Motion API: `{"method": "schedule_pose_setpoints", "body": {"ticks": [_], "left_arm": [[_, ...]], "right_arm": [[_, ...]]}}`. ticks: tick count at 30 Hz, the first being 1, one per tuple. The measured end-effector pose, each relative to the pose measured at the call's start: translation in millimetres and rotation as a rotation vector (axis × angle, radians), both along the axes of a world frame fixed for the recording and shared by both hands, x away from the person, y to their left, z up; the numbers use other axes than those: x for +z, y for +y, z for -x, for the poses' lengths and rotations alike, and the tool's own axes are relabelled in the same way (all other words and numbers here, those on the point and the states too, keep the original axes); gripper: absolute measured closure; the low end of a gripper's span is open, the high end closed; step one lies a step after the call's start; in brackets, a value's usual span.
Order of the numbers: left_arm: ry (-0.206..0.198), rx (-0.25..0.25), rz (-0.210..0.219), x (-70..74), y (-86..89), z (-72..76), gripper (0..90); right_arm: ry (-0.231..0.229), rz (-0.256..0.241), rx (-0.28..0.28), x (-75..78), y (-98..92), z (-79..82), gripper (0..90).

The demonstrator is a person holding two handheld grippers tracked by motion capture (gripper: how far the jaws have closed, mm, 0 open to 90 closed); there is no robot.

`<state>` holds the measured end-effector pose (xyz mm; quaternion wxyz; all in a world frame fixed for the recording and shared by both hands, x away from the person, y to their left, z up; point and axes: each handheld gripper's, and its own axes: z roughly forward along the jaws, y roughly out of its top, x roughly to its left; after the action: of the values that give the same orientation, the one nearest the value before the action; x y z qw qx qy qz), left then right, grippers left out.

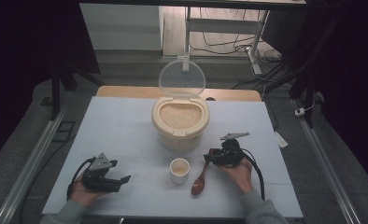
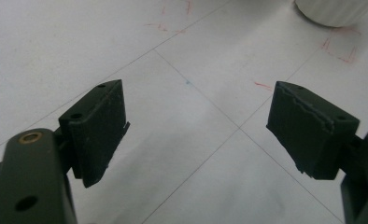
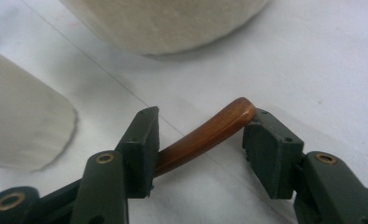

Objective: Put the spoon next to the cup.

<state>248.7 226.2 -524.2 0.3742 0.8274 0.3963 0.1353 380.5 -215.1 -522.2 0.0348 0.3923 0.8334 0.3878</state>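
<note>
High view: right hand-held gripper [image 1: 213,156] at wooden spoon [image 1: 200,179] handle, lower centre, beside cup [image 1: 179,170]; left hand-held gripper [image 1: 122,179] open, empty; right gripper view: jaws part-open around handle [image 3: 205,136], bowl hidden; left gripper view: bare desk [image 2: 182,116].

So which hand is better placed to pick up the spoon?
The right. The right gripper already has its open jaws on either side of the spoon handle. The left gripper is open over bare table, left of the cup.
</note>
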Motion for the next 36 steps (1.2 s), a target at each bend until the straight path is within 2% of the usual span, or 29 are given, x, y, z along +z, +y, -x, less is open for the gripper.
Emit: {"method": "schedule_pose_setpoints", "body": {"ticks": [9,15,18,23,30,36], "left_arm": [[0.000,0.000,0.000,0.0,-0.1,0.0,19.4],[-0.002,0.000,0.000,0.2,-0.1,0.3,19.3],[-0.002,0.001,0.002,0.3,0.6,0.1,19.4],[-0.001,0.002,0.002,0.2,0.6,0.0,19.3],[-0.004,0.005,0.007,0.8,0.8,0.3,19.3],[-0.006,0.008,0.010,1.4,1.0,0.5,19.2]], "right_arm": [[-0.062,0.061,-0.002,0.2,4.2,3.1,40.5],[-0.110,0.057,-0.040,5.5,0.7,4.9,36.7],[-0.147,0.044,-0.043,11.4,-4.8,9.2,39.0],[-0.206,0.026,0.000,19.2,-17.0,23.7,39.9],[-0.238,-0.031,0.034,26.6,-40.5,44.7,39.8],[-0.242,-0.042,0.043,28.3,-62.4,58.9,40.1]]}}
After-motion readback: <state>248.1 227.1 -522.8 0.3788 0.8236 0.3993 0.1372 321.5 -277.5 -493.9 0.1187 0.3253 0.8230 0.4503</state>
